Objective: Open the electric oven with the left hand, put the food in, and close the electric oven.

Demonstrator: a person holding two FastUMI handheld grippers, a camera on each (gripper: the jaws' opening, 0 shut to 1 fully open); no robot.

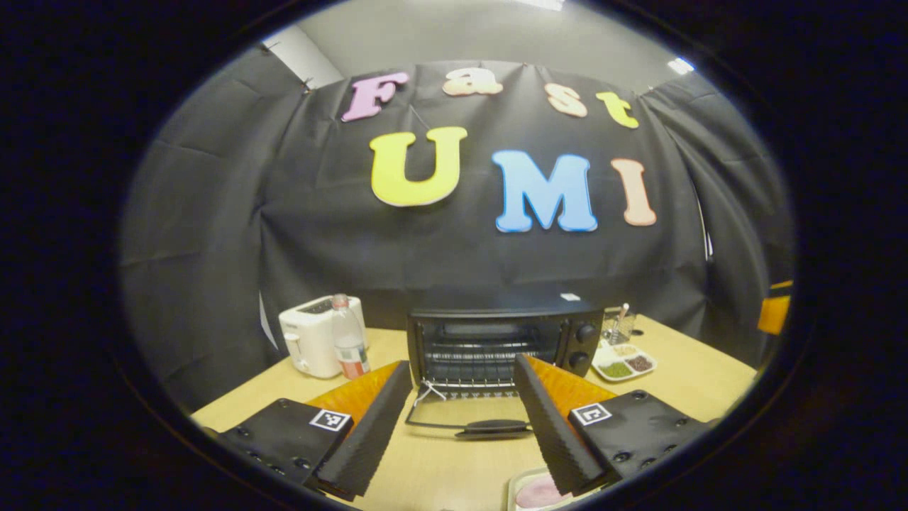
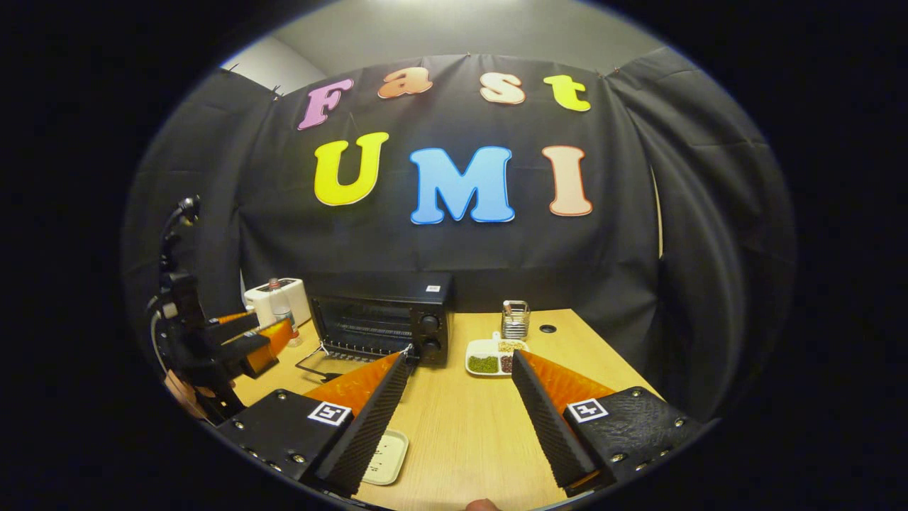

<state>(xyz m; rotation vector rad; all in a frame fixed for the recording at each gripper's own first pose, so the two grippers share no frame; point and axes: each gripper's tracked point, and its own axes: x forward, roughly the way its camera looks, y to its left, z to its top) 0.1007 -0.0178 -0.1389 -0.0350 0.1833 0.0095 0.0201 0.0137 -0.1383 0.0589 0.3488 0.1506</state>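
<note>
The black electric oven [image 1: 496, 337] stands at the back of the wooden table, its door [image 1: 468, 419] dropped flat toward me with the handle nearest. My left gripper [image 1: 462, 363] is open just in front of and above the door, with nothing between its fingers. A white tray with pink food [image 1: 537, 491] lies below its right finger. In the right gripper view the oven [image 2: 383, 312] is left of centre with its door [image 2: 319, 365] down. My right gripper [image 2: 461, 357] is open and empty over the table. A white tray [image 2: 389, 458] lies by its left finger. The left gripper [image 2: 266, 330], held in a hand, hovers left of the oven.
A white toaster [image 1: 308, 337] and a plastic bottle [image 1: 349, 341] stand left of the oven. A divided dish of condiments [image 1: 624, 363] and a glass holder [image 1: 616, 323] sit to its right. Black cloth walls close in the back and sides; the table edge [image 2: 624, 369] runs along the right.
</note>
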